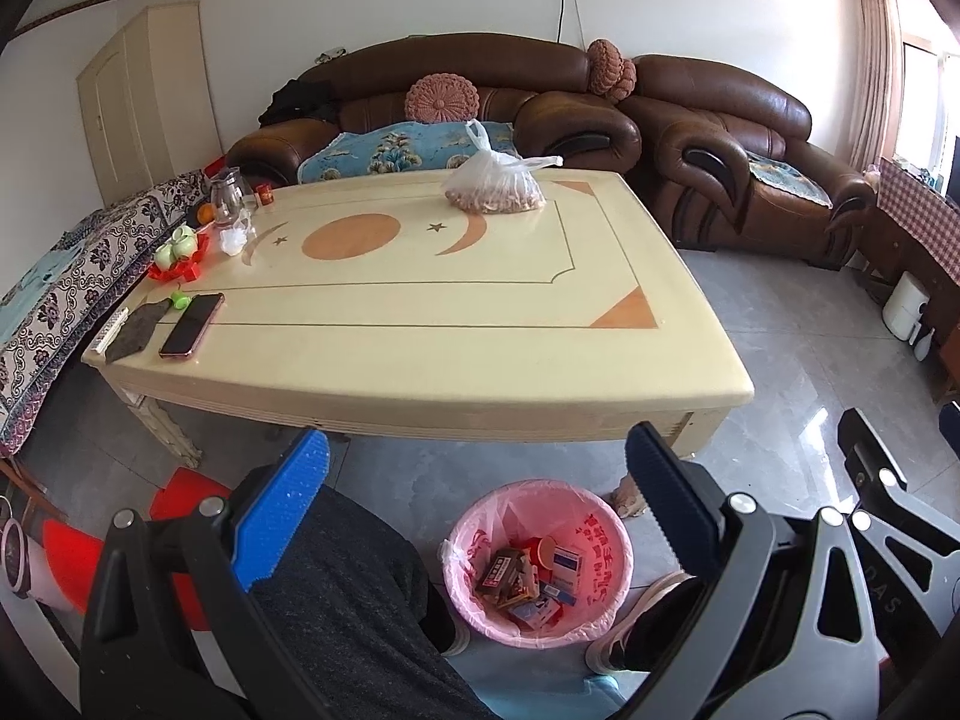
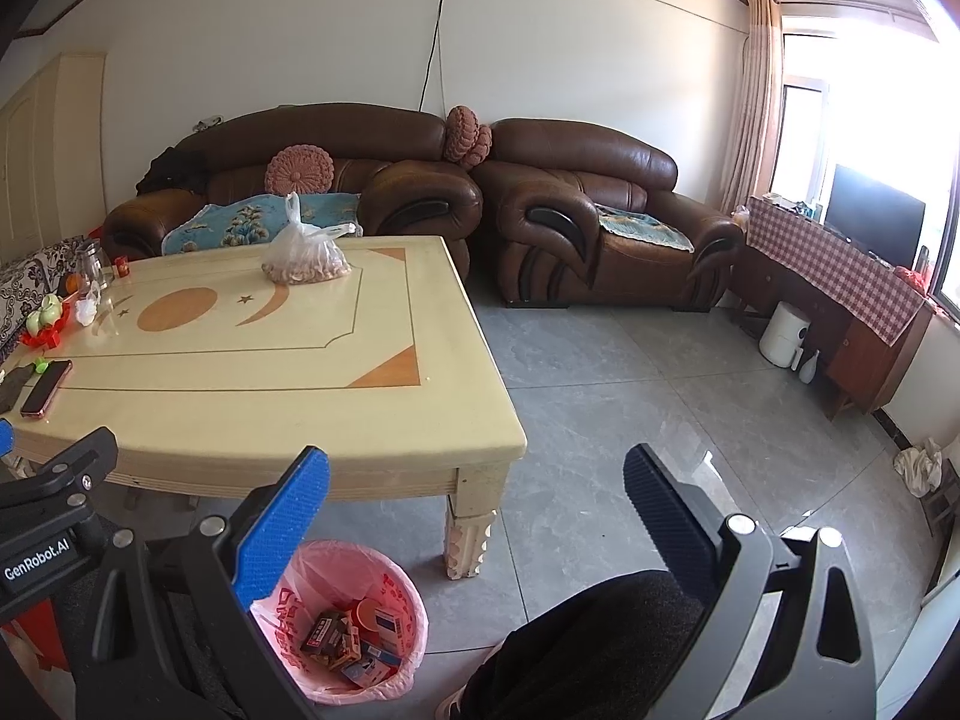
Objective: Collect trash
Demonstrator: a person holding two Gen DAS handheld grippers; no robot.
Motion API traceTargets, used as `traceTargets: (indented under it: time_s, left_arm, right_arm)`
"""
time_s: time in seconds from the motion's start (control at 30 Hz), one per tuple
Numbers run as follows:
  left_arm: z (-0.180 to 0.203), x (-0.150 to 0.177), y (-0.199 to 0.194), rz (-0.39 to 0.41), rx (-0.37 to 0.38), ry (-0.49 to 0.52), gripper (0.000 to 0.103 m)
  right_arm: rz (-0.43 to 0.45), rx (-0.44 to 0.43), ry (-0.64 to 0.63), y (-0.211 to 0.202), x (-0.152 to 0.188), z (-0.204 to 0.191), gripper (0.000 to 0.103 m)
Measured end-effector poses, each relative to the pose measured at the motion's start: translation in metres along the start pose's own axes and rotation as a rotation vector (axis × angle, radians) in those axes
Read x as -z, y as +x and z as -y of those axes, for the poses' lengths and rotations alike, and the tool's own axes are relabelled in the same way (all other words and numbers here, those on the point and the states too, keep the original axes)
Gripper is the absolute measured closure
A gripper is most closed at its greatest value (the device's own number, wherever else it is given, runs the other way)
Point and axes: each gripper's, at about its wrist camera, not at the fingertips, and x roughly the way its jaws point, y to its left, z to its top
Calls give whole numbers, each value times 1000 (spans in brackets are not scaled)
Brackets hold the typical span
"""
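A pink trash bin [image 1: 474,576] with a pink liner stands on the floor in front of the cream table [image 1: 420,360]. It holds several small boxes and wrappers [image 1: 528,579]. It also shows in the right wrist view [image 2: 396,594]. My left gripper [image 1: 477,483] is open and empty, held above the bin between the person's knees. My right gripper [image 2: 477,489] is open and empty, to the right of the bin over the floor. A tied clear plastic bag of nuts [image 1: 495,183] lies on the far side of the table.
A phone [image 1: 192,324], dark cloth, green cups on a red tray [image 1: 177,255] and a glass jug [image 1: 228,195] sit at the table's left end. Brown sofas [image 1: 720,138] stand behind. Grey tiled floor [image 2: 630,396] lies to the right. Red stool [image 1: 180,498] at lower left.
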Motion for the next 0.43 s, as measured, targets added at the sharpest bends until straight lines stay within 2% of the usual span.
traceTargets:
  time_s: [0.43]
  left_arm:
    - [-1, 1, 4, -36, -9, 7, 6]
  right_arm:
    - [-5, -8, -10, 3, 2, -4, 7]
